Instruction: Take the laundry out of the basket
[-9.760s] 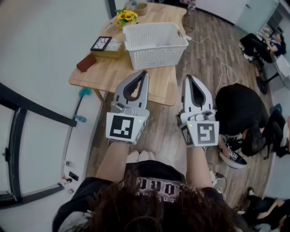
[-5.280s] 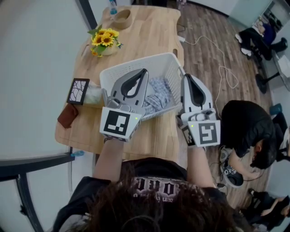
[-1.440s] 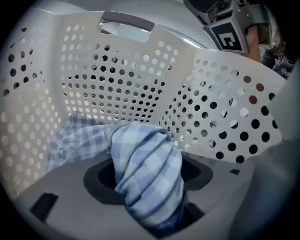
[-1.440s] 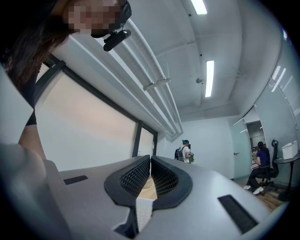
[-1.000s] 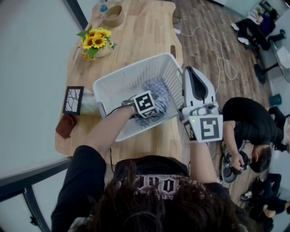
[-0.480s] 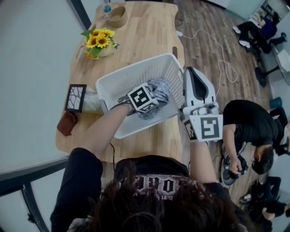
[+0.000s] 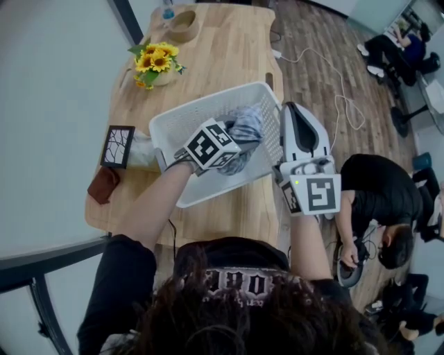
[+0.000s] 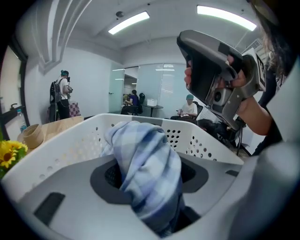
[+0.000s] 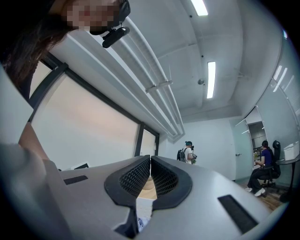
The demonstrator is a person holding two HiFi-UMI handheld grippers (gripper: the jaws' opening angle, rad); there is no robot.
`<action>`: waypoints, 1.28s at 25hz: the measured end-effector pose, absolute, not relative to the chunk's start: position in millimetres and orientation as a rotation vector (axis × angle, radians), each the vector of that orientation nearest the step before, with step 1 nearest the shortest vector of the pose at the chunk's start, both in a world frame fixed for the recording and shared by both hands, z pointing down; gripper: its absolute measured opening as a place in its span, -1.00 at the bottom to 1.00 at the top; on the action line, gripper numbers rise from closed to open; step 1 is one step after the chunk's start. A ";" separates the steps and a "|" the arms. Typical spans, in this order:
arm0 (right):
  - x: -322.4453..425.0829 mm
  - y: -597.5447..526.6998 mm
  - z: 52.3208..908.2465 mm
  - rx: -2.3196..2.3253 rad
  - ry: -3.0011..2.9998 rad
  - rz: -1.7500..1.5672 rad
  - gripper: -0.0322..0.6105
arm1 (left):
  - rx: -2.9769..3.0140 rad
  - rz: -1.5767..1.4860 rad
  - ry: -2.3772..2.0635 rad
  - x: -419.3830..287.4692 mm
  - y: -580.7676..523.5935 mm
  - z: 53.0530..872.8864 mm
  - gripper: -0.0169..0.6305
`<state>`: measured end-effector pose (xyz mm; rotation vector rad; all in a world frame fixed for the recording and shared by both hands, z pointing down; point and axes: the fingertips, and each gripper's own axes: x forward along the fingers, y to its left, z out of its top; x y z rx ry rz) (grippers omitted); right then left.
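Your left gripper [image 8: 148, 180] is clenched on a bunched blue-and-white checked cloth [image 7: 244, 132], the fabric squeezed between the two pads and bulging out past them. It holds a fold near the top of the bundle, which looks like a sound choice, since the rest can trail free as you lift. The cloth sits above the right-hand half of the white perforated basket [image 7: 208, 188]. Its lower folds appear to hang inside the walls, so the laundry is raised but, by my reading, not yet clear of the rim. Your right gripper [image 7: 291, 114] has its jaws pressed together on nothing. It is parked just beside the basket's right wall, apart from the cloth, probably to keep out of the way while staying ready to steady the basket if it drags. The basket stands askew at the near end of a long wooden table [image 7: 222, 48]. A pot of sunflowers [image 7: 156, 57] and a round bowl [image 7: 182, 21] are farther along, and a small framed picture [image 7: 116, 145] and a brown pouch [image 7: 103, 184] lie by the left edge. Bare tabletop near the basket offers a place to set the cloth down. To the right, on the plank floor [image 7: 312, 41], runs a pale cable [image 7: 333, 76], and a person in black [image 7: 378, 191] sits low beside the table. The room is an office with strip lights overhead and glass partitions.
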<state>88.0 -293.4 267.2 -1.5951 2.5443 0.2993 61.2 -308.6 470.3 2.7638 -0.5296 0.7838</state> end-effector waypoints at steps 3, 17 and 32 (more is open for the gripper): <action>87.8 -292.9 265.6 -1.594 2.544 0.300 -0.81 | 2.771 0.732 -0.594 57.1 -313.3 453.6 -0.22; 84.2 -290.6 254.8 -1.561 2.547 0.313 -0.81 | 2.849 0.404 -0.868 46.9 -310.1 360.1 -0.22; 80.7 -286.1 241.5 -1.515 2.540 0.320 -0.81 | 2.840 0.148 -1.259 5.5 -299.6 281.6 -0.22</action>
